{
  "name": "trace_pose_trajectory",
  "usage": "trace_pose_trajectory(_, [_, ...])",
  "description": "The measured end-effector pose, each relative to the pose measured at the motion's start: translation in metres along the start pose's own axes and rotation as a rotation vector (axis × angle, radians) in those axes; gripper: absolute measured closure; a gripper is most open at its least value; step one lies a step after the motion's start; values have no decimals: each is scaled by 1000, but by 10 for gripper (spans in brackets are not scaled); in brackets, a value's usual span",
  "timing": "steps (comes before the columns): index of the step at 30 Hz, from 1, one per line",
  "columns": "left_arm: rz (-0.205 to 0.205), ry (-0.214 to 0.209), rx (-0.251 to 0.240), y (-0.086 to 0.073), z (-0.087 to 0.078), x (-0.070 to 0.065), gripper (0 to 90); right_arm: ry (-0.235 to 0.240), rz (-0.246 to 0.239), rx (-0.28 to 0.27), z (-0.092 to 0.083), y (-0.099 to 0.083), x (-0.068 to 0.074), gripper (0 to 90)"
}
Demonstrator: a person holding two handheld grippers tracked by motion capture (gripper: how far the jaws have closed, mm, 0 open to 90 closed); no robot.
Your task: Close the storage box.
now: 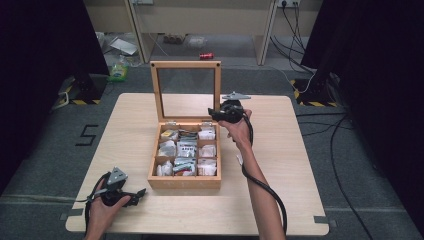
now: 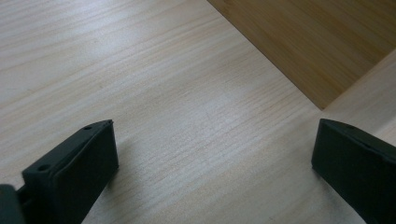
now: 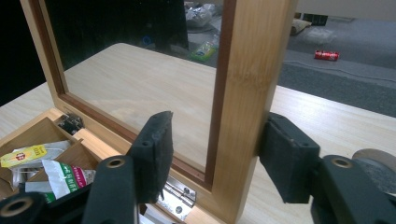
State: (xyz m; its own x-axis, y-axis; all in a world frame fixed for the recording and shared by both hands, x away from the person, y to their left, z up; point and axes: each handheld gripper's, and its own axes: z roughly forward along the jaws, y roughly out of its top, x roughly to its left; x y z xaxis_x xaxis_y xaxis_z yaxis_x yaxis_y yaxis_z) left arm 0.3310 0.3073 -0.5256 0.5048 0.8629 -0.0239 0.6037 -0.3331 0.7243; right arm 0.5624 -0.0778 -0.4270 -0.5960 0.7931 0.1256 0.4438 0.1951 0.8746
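A wooden compartment box point(image 1: 185, 182) stands mid-table with its glass lid point(image 1: 186, 64) raised upright. Several tea packets point(image 1: 186, 150) fill its compartments. My right gripper point(image 1: 216, 114) is at the lid's right side rail near the hinge. In the right gripper view the rail point(image 3: 252, 70) stands between the jaws of that gripper point(image 3: 215, 149): one pad touches its outer edge, the other stands apart on the glass side, so it is open. My left gripper point(image 1: 140, 192) rests low on the table left of the box's front corner point(image 2: 317, 42), open point(image 2: 215, 154) with nothing in it.
The light wooden table point(image 1: 280, 200) has bare room on both sides of the box. On the floor beyond lie a red can point(image 1: 206, 56), a green packet point(image 1: 118, 72) and cables point(image 1: 345, 125) to the right. A metal hinge point(image 3: 180, 196) sits at the lid's base.
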Motion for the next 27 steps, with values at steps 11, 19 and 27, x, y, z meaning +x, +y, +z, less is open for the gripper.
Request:
trace_pose_trajectory(11, [0, 0, 0, 0, 0, 0, 0, 6, -20, -38, -5, 1, -2, 531])
trace_pose_trajectory(19, [1, 0, 1, 0, 0, 0, 0, 15, -15, -59, -8, -1, -2, 559])
trace_pose_trajectory(27, [-1, 0, 0, 0, 0, 0, 0, 24, -27, -82, -10, -4, -4, 582])
